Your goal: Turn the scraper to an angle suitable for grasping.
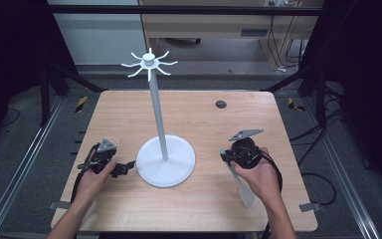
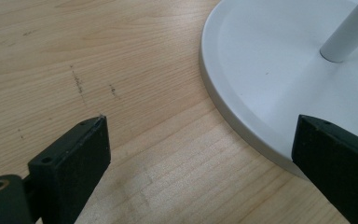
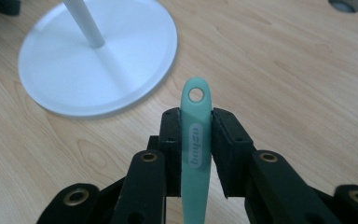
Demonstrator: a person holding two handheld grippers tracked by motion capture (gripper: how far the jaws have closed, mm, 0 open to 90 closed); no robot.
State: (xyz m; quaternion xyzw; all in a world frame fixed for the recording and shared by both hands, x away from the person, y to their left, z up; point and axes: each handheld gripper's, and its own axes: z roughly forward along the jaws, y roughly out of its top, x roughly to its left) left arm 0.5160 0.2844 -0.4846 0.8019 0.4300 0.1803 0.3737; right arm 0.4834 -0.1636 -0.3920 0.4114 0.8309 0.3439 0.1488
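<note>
A white stand rises mid-table, with a round base (image 1: 166, 167), a thin pole (image 1: 157, 114) and a ring of hooks (image 1: 149, 62) at the top. My right gripper (image 1: 228, 159) hovers right of the base, shut on the handle of a mint-green utensil (image 3: 196, 144). The handle's end, which has a hanging hole, sticks out past the pads and points toward the base (image 3: 98, 56). The utensil's pale blade (image 1: 245, 194) trails back under my hand. My left gripper (image 1: 124, 168) rests at the base's left edge, open, nothing between its fingers; its own view shows the rim (image 2: 223, 93).
A dark round grommet (image 1: 221, 104) is set into the wooden tabletop (image 1: 204, 124) at the back right. Metal rails run along both sides of the table. Cables lie on the floor at the right.
</note>
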